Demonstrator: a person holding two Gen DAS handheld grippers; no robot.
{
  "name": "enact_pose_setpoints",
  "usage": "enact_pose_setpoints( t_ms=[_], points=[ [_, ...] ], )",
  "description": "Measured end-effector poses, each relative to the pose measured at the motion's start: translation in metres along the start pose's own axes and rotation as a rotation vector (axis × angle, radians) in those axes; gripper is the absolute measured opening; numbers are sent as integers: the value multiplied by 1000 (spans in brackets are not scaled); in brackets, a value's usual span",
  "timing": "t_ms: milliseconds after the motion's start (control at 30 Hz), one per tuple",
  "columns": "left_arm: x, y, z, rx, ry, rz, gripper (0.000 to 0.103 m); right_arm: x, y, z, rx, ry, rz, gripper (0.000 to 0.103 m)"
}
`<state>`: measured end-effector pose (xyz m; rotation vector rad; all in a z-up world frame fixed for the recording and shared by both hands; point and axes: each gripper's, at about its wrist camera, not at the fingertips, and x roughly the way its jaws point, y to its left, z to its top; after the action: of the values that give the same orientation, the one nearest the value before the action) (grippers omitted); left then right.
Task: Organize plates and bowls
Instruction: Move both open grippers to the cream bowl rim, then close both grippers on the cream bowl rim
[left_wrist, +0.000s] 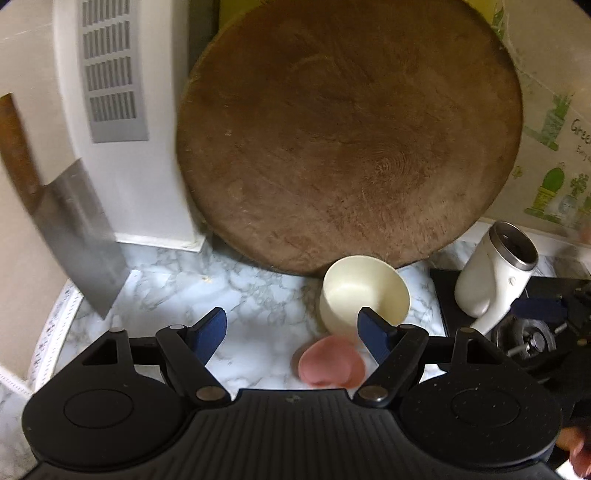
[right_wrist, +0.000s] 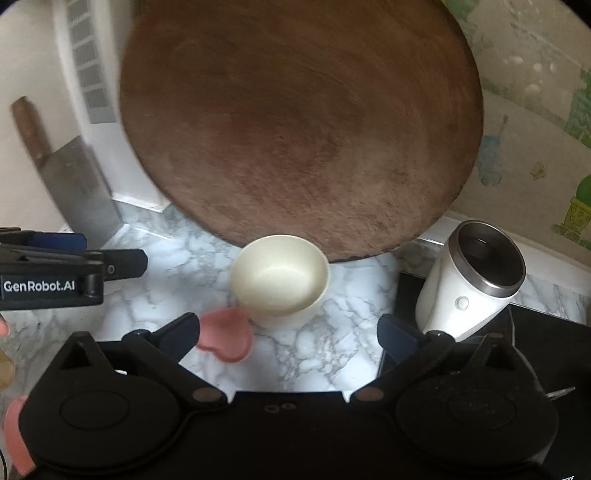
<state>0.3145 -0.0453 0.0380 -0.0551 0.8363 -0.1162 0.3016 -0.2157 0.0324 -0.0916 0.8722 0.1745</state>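
Note:
A cream bowl (left_wrist: 364, 291) (right_wrist: 280, 278) stands upright on the marble counter in front of a big round wooden board. A small pink heart-shaped dish (left_wrist: 330, 363) (right_wrist: 225, 339) lies just before it. My left gripper (left_wrist: 291, 326) is open over the counter. Its right finger (left_wrist: 373, 332) is at the bowl's near wall, and the pink dish sits low between the jaws, apart from the pads. My right gripper (right_wrist: 288, 332) is open wide. The bowl is just ahead of its gap and the pink dish is beside its left finger (right_wrist: 181, 332). Neither gripper holds anything.
The wooden board (left_wrist: 347, 136) leans against the back wall. A cleaver (left_wrist: 81, 240) hangs at the left beside a white vented appliance (left_wrist: 129, 122). A white steel-rimmed cup (right_wrist: 476, 273) lies tilted on a black slab (right_wrist: 546, 354) at the right. A hand shows at the lower left of the right wrist view.

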Motion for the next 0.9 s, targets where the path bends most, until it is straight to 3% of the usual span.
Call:
enact_pose_setpoints(
  t_ms=[267, 733, 900],
  points=[
    [49, -19, 18, -33, 53, -26, 78, 37, -22, 13, 70, 48, 32, 99],
    [120, -32, 25, -33, 119, -7, 77, 102, -40, 24, 145, 142, 44, 65],
    [139, -33, 21, -58, 167, 0, 55, 118, -41, 23, 153, 167, 42, 47]
  ],
)
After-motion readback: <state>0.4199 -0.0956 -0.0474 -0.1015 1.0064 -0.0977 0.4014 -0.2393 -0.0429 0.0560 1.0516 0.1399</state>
